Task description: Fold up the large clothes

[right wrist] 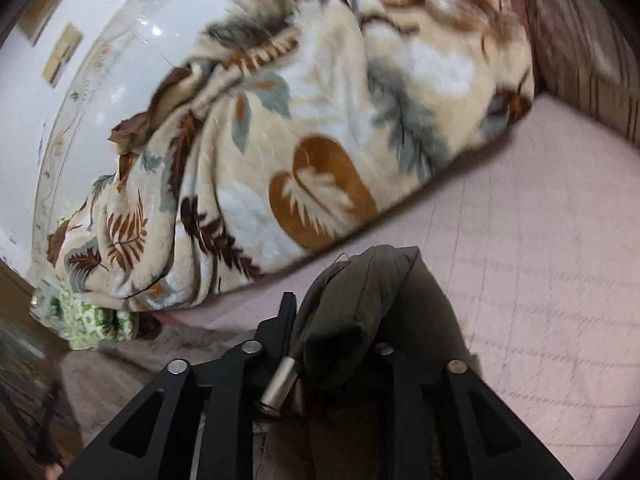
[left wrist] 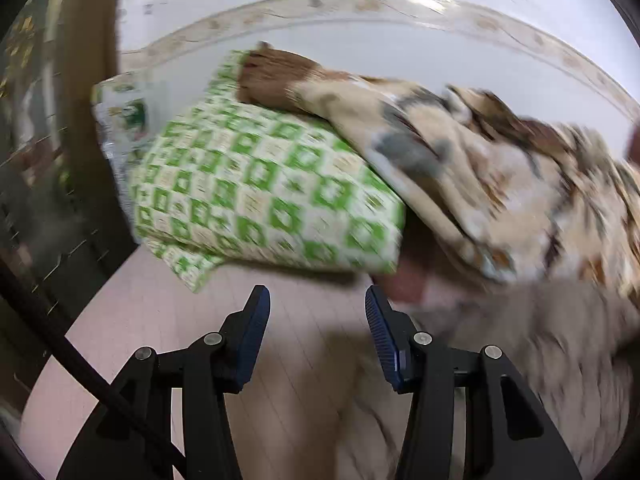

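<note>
A grey-olive padded garment [right wrist: 368, 312] is bunched between the jaws of my right gripper [right wrist: 332, 320], which is shut on it; a metal cord end [right wrist: 280, 384] hangs beside the left finger. The rest of the garment [left wrist: 540, 340] lies blurred on the pink bed sheet [left wrist: 296, 340] at the right of the left wrist view. My left gripper [left wrist: 318, 312] is open and empty above the sheet, just left of the garment.
A cream leaf-print blanket [right wrist: 304, 152] is heaped on the bed along the white wall, and shows in the left wrist view [left wrist: 480, 160]. A green-and-white checked pillow [left wrist: 260, 192] lies under its end. A striped cushion [right wrist: 580, 40] stands at the far right.
</note>
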A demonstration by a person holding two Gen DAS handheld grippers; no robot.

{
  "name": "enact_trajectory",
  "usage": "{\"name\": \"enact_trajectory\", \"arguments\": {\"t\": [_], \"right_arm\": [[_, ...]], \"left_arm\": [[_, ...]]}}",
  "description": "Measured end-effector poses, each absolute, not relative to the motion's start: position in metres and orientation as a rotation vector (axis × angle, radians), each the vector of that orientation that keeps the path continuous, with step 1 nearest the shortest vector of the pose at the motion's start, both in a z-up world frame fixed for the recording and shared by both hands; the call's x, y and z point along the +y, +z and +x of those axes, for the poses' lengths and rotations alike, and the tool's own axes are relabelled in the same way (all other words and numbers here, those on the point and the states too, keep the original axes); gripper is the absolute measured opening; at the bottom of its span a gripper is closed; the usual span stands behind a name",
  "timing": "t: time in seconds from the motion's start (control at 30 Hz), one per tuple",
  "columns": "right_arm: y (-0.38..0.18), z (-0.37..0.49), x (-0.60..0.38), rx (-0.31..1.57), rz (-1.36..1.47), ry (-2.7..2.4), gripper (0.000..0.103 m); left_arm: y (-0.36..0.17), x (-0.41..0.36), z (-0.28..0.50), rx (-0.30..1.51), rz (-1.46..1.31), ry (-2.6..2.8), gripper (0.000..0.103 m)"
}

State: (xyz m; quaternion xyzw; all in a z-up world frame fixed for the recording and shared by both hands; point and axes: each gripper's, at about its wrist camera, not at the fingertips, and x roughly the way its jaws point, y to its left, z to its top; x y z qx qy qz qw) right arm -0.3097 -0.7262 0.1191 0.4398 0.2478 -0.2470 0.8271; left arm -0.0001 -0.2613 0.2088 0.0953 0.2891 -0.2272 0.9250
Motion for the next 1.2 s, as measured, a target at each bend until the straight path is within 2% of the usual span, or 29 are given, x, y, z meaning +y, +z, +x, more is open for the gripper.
{"name": "enact_trajectory", "arguments": {"t": [0.03,0.1,0.13,0.2,0.27,0.37,0.5,0.7,0.83,1.1,1.13,1.2], "right_arm": [[0.118,-0.314,-0.729,0.522,0.961,-0.508,0.028],[0.122,-0.325,-0.73,0.49,0.995,-0.477,0.04],[0.126,-0.333,-0.731,0.478,1.003,-0.462,0.042],[0.136,-0.346,-0.732,0.453,1.013,-0.447,0.055],[0.148,-0.362,-0.73,0.42,1.006,-0.463,0.063],[0.164,-0.387,-0.714,0.405,0.974,-0.418,0.063],[0.16,-0.39,-0.658,0.529,0.788,-0.359,0.063],[0.123,-0.359,-0.606,0.723,0.463,-0.415,0.062],[0.089,-0.35,-0.617,0.796,0.495,-0.419,0.061],[0.063,-0.346,-0.623,0.843,0.516,-0.425,0.061],[0.063,-0.344,-0.623,0.85,0.518,-0.426,0.061],[0.07,-0.344,-0.624,0.859,0.527,-0.444,0.06]], "left_arm": [[0.206,-0.261,-0.011,0.611,0.216,-0.513,0.049],[0.203,-0.261,-0.028,0.647,0.244,-0.58,0.049],[0.2,-0.261,-0.038,0.664,0.264,-0.611,0.049],[0.196,-0.261,-0.061,0.699,0.287,-0.691,0.049],[0.19,-0.261,-0.082,0.727,0.295,-0.754,0.049],[0.174,-0.264,-0.112,0.764,0.323,-0.83,0.049],[0.147,-0.281,-0.137,0.717,0.437,-0.835,0.049],[0.106,-0.313,-0.099,0.844,0.408,-0.765,0.049],[0.09,-0.327,-0.08,0.875,0.409,-0.722,0.051],[0.067,-0.353,-0.063,0.927,0.456,-0.622,0.055],[0.069,-0.352,-0.064,0.928,0.446,-0.608,0.055],[0.083,-0.339,-0.075,0.923,0.395,-0.606,0.047]]}}
